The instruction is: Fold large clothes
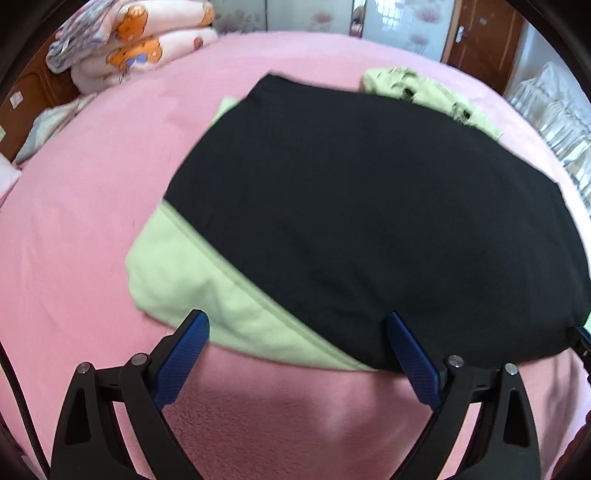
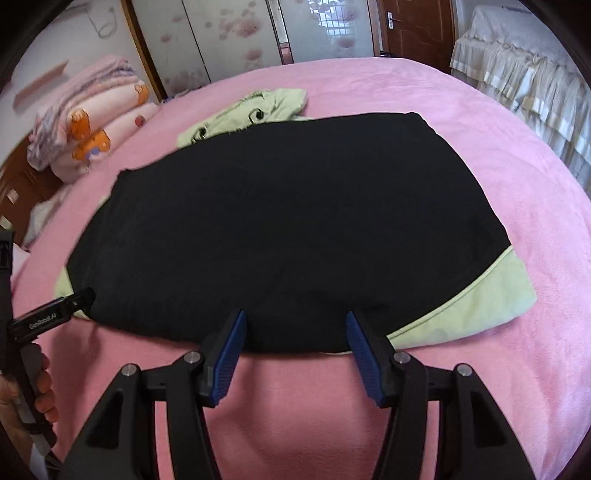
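A large black and light green garment (image 1: 362,221) lies spread flat on the pink bed (image 1: 92,221). Its green hood end (image 1: 417,92) points to the far side. My left gripper (image 1: 297,319) is open and empty, just above the garment's near hem at its left green corner. In the right wrist view the same garment (image 2: 280,229) fills the middle. My right gripper (image 2: 293,319) is open and empty over the near hem, left of the right green corner (image 2: 491,295). The left gripper (image 2: 77,299) shows at the garment's left edge there.
Folded pink quilts with orange bear prints (image 1: 140,48) are stacked at the far left of the bed. A wooden headboard (image 1: 22,107) stands to the left. A second bed with a white frilled cover (image 2: 524,74) is at the right. Wardrobe doors and a wooden door (image 2: 417,26) are behind.
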{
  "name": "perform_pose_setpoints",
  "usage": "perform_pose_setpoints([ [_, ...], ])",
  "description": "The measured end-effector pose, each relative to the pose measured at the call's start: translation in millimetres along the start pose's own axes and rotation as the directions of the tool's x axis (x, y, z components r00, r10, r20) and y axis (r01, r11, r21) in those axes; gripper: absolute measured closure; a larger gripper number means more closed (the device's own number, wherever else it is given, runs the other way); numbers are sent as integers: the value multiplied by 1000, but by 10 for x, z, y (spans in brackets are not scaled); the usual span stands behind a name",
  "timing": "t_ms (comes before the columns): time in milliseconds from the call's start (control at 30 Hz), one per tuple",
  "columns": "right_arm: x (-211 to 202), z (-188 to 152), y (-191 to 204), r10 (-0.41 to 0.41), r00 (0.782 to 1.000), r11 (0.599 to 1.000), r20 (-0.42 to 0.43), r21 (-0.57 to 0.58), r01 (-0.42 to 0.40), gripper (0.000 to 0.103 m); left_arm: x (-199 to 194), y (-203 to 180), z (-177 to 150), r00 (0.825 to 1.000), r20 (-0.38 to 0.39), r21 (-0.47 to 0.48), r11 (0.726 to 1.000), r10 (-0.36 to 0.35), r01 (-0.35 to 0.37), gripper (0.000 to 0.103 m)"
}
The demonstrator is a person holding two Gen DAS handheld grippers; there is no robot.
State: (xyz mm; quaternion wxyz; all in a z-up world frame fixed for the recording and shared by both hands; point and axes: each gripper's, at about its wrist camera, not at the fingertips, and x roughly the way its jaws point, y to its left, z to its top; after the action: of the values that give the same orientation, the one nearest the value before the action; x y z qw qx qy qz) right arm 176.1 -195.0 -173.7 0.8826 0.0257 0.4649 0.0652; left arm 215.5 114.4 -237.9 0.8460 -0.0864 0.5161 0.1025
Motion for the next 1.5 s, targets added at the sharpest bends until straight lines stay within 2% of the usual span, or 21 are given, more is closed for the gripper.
perform_pose_setpoints([
  [67,16,-42,-160,-59,998,998,-26,32,59,47,23,170,-77,1000,-25,-37,999,-9,8,5],
  [133,-15,-81,-435,-57,997,993,-46,100,61,47,28,317,-97,999,-37,-73,997,-38,36,4],
  [233,-69,-195,-753,-103,991,979,-82,169,115,46,-20,430,-162,998,-46,-83,996,-32,28,4],
  [367,-243,-364,-925,-70,994,973,-82,215,86,46,-159,435,-254,998,-58,-59,998,6,-10,5],
  [533,-532,-221,-783,-28,999,983,-21,184,32,46,-399,428,34,999,3,-11,999,-47,47,4],
  [633,-587,166,-689,16,1000,990,0,138,-15,46,-531,311,437,995,44,46,995,-86,84,4],
  [733,-555,701,-593,72,997,992,9,106,-73,46,-575,200,937,993,75,90,992,-96,89,4],
  [800,-509,1131,-525,92,996,993,20,75,-93,46,-523,88,1325,990,80,118,987,-116,106,4],
  [900,-225,1839,-406,109,994,991,22,73,-111,46,-390,-58,1926,990,84,125,987,-111,100,4],
  [1067,404,2738,-381,97,995,991,8,91,-97,46,95,-232,2864,981,50,23,982,-190,189,5],
  [1167,884,3141,-419,143,990,978,-15,158,-139,46,560,-425,3297,974,23,7,974,-227,227,4],
  [1200,1051,3245,-425,163,986,972,-21,172,-157,46,701,-484,3383,975,14,7,975,-222,222,4],
  [1333,1665,3508,-398,148,987,977,-60,165,-136,46,1357,-736,3607,976,-42,30,976,-215,216,5],
  [1400,1978,3600,-410,181,979,968,-90,194,-161,46,1689,-849,3665,975,-88,34,977,-206,209,5],
  [1500,2304,3671,-415,230,966,954,-120,222,-200,46,2035,-967,3684,962,-140,15,971,-235,239,5],
])
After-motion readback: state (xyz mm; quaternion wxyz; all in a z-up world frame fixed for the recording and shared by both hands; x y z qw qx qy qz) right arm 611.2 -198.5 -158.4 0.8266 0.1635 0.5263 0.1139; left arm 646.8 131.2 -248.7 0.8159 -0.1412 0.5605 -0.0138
